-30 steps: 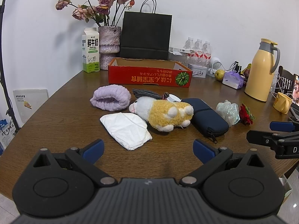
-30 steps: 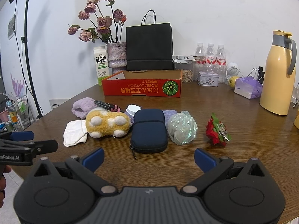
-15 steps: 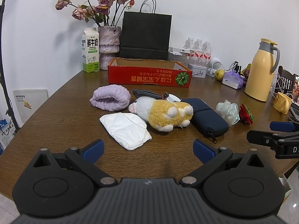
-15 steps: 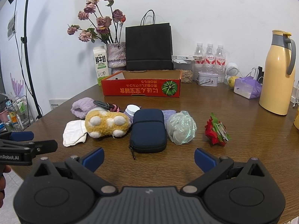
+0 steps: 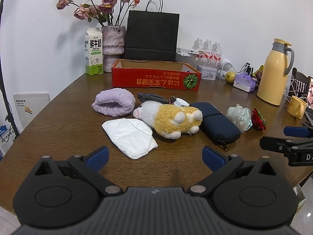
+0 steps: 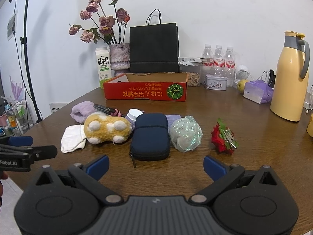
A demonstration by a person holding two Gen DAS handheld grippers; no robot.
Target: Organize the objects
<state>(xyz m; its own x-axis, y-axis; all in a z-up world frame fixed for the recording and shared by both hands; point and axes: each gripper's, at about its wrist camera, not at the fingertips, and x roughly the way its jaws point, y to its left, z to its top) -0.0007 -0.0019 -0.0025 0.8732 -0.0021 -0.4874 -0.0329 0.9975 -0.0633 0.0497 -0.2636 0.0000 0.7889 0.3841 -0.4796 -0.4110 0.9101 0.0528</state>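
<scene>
Plainly nothing is in hand yet: the left gripper and the right gripper both hover low at the near edge of the table, jaws spread wide and empty. The loose items lie in a row mid-table, well short of the red box at the far side, which looks like the likely destination. From left to right: a lilac towel roll, a white folded cloth, a plush toy touching the navy zip case, a crinkled plastic bundle and a red flower clip. A good first pick would be the plush toy or the case, gripped across the narrow width, then lifted clear before crossing the box wall. Against the earlier frames almost nothing differs; both grippers hold the same pose and every item lies where it lay.
</scene>
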